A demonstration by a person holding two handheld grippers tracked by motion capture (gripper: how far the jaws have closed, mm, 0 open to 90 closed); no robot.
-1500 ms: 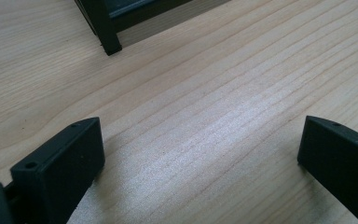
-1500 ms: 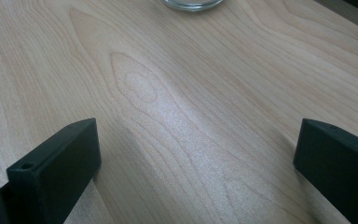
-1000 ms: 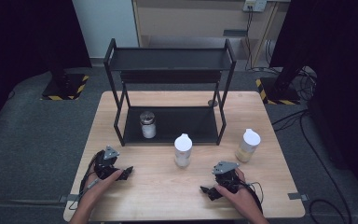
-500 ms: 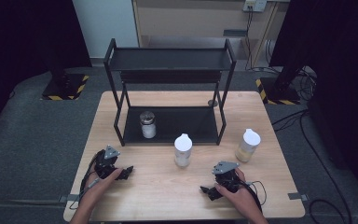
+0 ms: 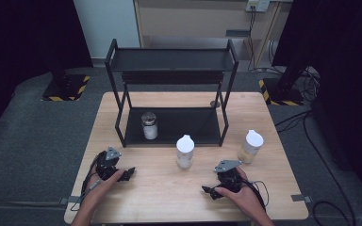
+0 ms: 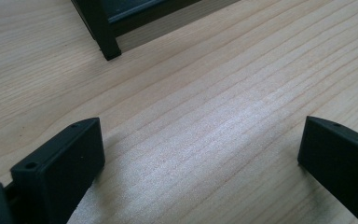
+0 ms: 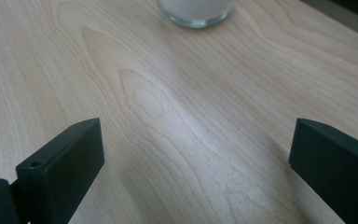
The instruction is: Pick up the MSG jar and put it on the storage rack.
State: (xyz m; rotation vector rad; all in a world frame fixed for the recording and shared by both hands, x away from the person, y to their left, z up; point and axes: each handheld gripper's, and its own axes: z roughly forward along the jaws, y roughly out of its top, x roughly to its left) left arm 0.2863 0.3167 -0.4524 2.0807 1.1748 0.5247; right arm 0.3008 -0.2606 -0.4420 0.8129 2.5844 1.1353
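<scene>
Right tongs (image 5: 209,190) have just eased slightly closed, nothing between them; otherwise nothing has shifted.
Both tongs gape empty on the tabletop (image 5: 169,197); left tongs (image 5: 131,172) idle, nearest white-lidded jar (image 5: 185,151) at eleven o'clock from the right.

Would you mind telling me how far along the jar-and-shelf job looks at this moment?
One silver-lidded glass jar already stands on the bottom level of the black metal shelf rack. Nothing is in hand: the left gripper and right gripper rest open on the wooden table, the right one's jaws just closing slightly on nothing. The white-capped jar of white powder and white-capped jar of tan powder stand outside the rack.
</scene>
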